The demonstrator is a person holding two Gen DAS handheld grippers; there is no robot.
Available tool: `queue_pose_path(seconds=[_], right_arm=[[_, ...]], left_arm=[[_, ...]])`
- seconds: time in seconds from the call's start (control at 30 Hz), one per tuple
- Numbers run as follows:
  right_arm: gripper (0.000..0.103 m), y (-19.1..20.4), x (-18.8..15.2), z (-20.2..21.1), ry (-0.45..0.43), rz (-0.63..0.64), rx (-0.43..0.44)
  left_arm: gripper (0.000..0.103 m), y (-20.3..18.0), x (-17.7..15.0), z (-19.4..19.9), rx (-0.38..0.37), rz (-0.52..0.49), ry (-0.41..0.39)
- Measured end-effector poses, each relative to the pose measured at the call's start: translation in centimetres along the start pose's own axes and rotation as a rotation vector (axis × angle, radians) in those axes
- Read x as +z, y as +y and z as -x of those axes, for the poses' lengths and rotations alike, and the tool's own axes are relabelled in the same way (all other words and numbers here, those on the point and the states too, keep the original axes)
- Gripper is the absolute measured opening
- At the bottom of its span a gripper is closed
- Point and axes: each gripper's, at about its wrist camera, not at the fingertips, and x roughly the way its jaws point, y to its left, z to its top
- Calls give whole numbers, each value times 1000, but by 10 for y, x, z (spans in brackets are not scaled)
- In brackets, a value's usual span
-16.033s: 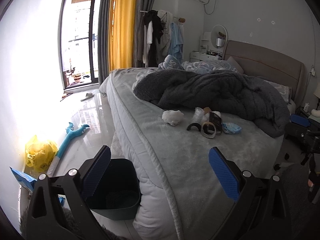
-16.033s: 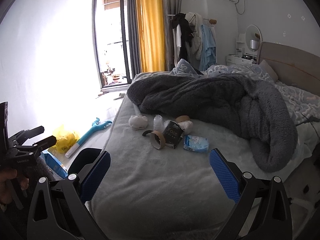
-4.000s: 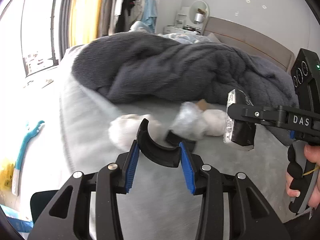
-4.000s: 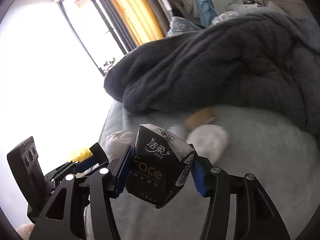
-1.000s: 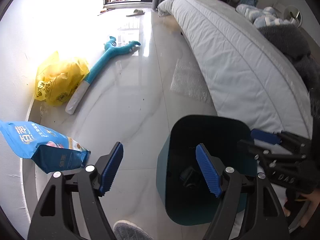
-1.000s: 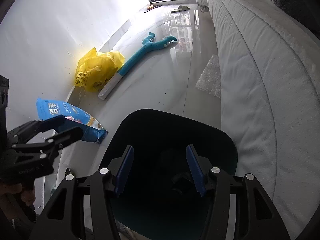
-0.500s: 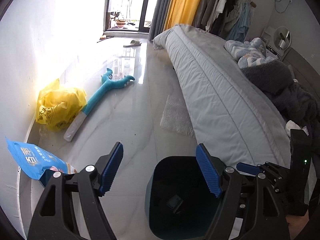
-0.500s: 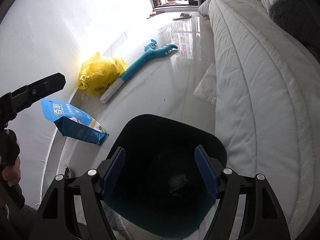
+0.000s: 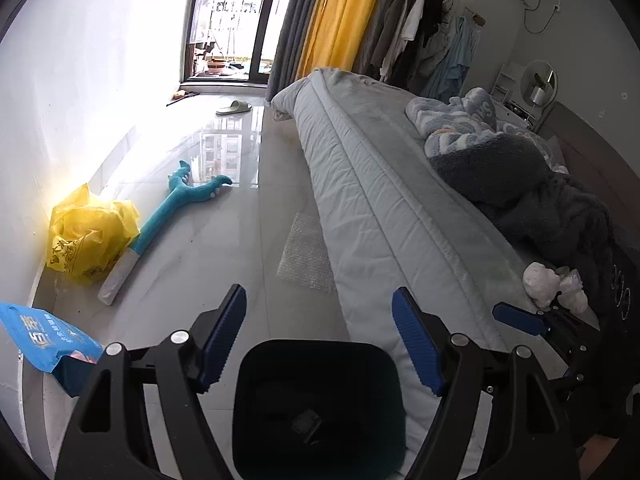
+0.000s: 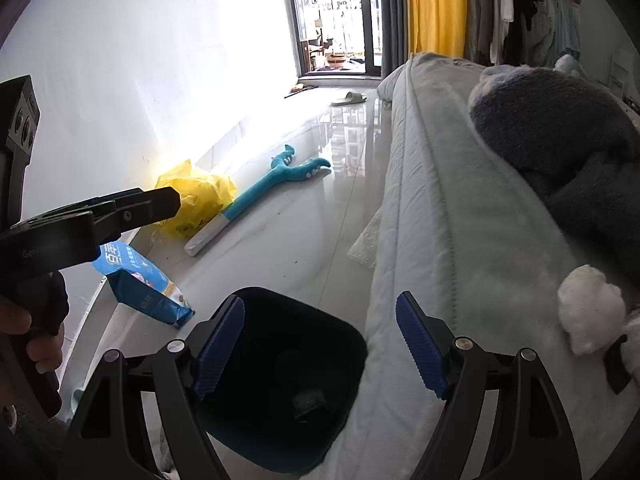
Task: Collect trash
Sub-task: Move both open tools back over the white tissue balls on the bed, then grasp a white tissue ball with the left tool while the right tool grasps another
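A dark teal trash bin (image 9: 384, 368) stands on the floor against the bed's side; it also shows in the right wrist view (image 10: 352, 344). A dark box lies at its bottom (image 9: 306, 420) (image 10: 308, 398). My left gripper (image 9: 320, 344) is open and empty above the bin. My right gripper (image 10: 320, 344) is open and empty above the bin too. A white crumpled wad (image 9: 540, 280) (image 10: 588, 312) and a clear plastic wad (image 9: 572, 290) lie on the grey bed (image 9: 380, 184) near the dark blanket (image 9: 520, 184).
On the glossy floor lie a yellow bag (image 9: 88, 236), a teal long-handled toy (image 9: 172, 208), a blue packet (image 9: 44, 340), a bubble-wrap sheet (image 9: 308, 256) and a slipper (image 9: 234, 108). The white wall (image 9: 80, 80) is to the left.
Both grippers have tilted up and away from the bin, bringing the bed and the wads into view. Both jaws stay open and empty.
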Motion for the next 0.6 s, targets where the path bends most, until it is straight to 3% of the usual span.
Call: queue_pose_path(seconds=[0.6], right_arm=[[81, -100, -25, 71, -99, -51, -146]], left_arm=[[85, -118, 4, -21, -123, -89, -11]])
